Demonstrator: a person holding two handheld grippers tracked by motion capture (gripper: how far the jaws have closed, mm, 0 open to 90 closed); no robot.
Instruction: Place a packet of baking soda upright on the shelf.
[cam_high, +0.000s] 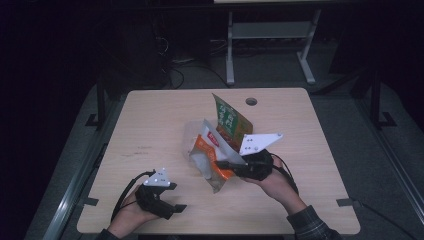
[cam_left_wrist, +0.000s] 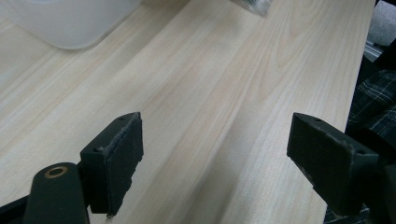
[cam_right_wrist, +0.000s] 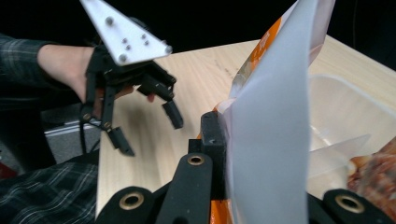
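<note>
An orange and white snack bag (cam_high: 212, 152) is held tilted just above the middle of the table, and my right gripper (cam_high: 221, 164) is shut on its lower edge. In the right gripper view the bag's white back (cam_right_wrist: 273, 130) stands pinched at my right gripper (cam_right_wrist: 223, 131), hiding the far jaw. A green snack bag (cam_high: 229, 120) leans upright right behind it. My left gripper (cam_high: 176, 196) hovers near the table's front left, open with nothing between its jaws. In the left gripper view my left gripper (cam_left_wrist: 217, 140) spans bare wood; the right gripper view shows my left gripper (cam_right_wrist: 152, 135) farther off.
A clear plastic container (cam_right_wrist: 348, 109) sits by the held bag, also seen as a translucent container (cam_left_wrist: 70, 21) in the left gripper view. The wooden table (cam_high: 150, 125) has a cable hole (cam_high: 251, 101) at the back. A metal desk frame (cam_high: 270, 45) stands beyond.
</note>
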